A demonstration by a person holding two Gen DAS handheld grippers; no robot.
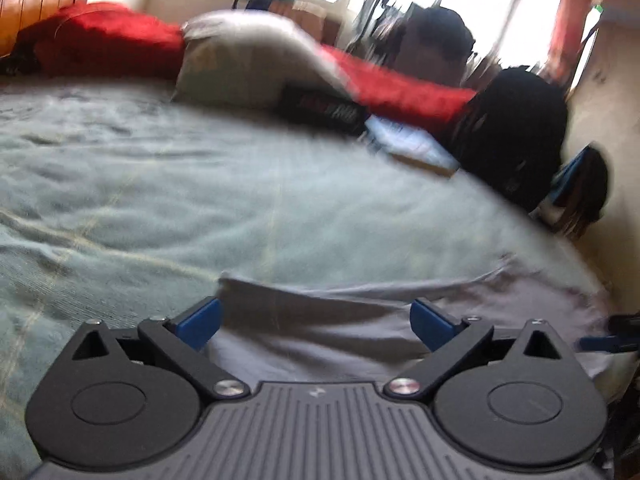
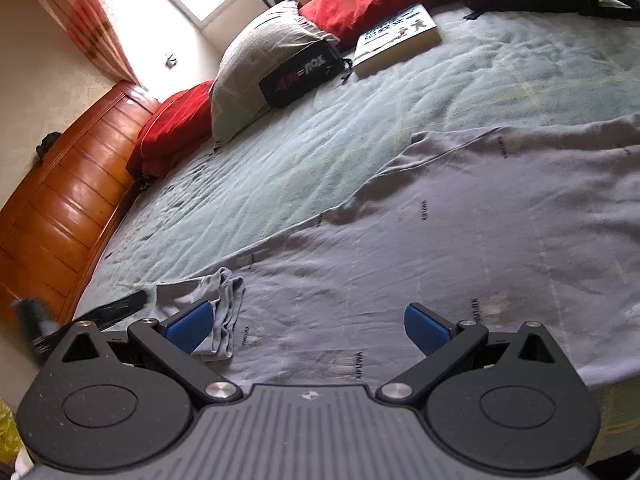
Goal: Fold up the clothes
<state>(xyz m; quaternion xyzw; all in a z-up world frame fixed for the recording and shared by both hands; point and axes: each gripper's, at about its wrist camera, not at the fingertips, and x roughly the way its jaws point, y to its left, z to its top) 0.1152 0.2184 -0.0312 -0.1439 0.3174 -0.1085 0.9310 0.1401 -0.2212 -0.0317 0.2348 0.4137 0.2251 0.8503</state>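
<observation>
One grey garment [image 2: 460, 232] lies spread on the bed [image 2: 300, 140], both tongs [image 1: 316, 322] [image 2: 308, 326] gaping apart, empty.

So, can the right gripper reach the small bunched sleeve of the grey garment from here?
Probably yes: the right gripper is open, the bunched sleeve lies beside its left finger, and nothing covers it.

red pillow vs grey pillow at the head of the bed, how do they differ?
Seen from the right wrist view:
1. Colour: the red pillow is a plain saturated red; the grey pillow is pale grey with faint lines.
2. Position: the red pillow sits against the wooden headboard; the grey pillow lies one place further along.
3. Load: a black pouch leans on the grey pillow; nothing rests on the red one.
Both lie on the bedspread.
</observation>
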